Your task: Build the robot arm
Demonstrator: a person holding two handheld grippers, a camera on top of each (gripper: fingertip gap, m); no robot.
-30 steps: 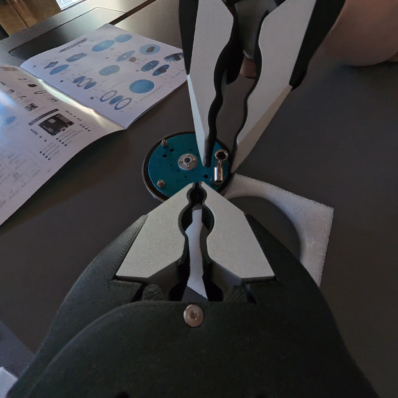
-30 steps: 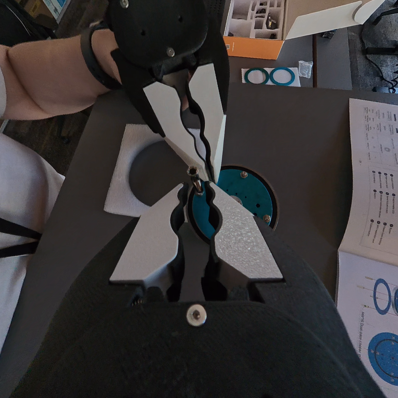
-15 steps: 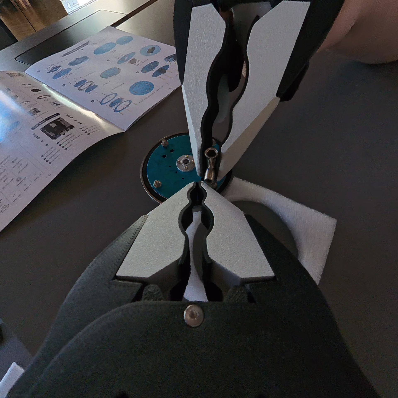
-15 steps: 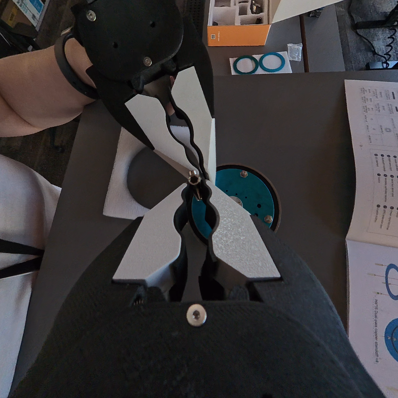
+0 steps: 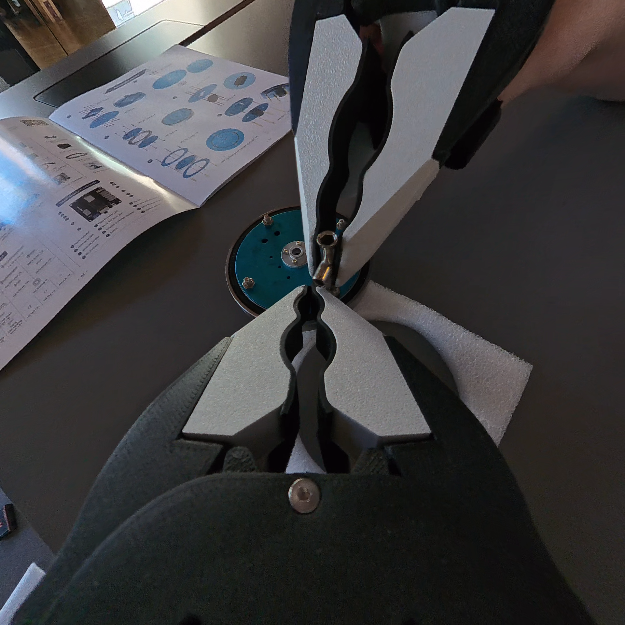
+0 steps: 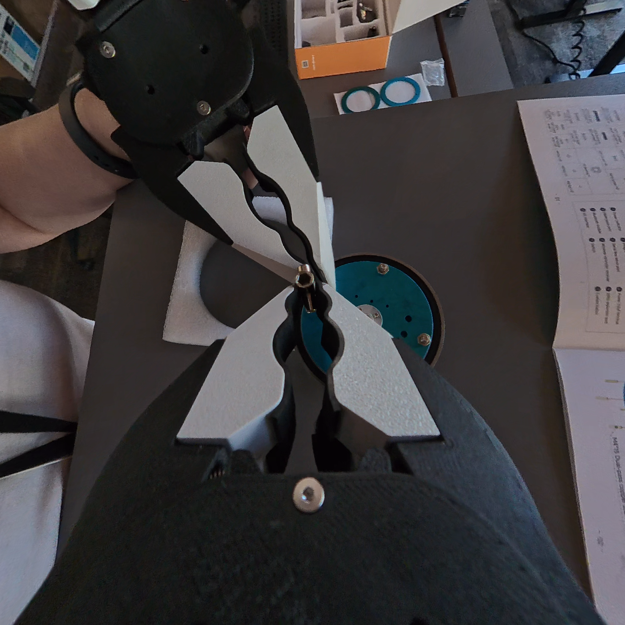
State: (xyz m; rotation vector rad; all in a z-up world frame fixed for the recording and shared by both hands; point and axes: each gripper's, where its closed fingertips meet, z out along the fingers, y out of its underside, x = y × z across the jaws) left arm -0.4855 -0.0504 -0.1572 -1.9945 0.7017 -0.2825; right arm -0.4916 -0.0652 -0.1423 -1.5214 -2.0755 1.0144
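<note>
R gripper (image 6: 309, 287) clamped on small silver hex-socket key (image 5: 324, 260) over round teal metal plate (image 5: 267, 260); L gripper (image 5: 311, 290) fingers together, tips just beside key.

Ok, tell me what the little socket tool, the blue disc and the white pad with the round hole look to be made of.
Socket tool: metal, probably plated steel; shiny silver with bright glints.
Blue disc: likely anodised or painted metal; flat matte teal, drilled holes, nuts on studs and a silver hub.
White pad: soft packing foam; pebbled cellular surface and cut edges.
</note>
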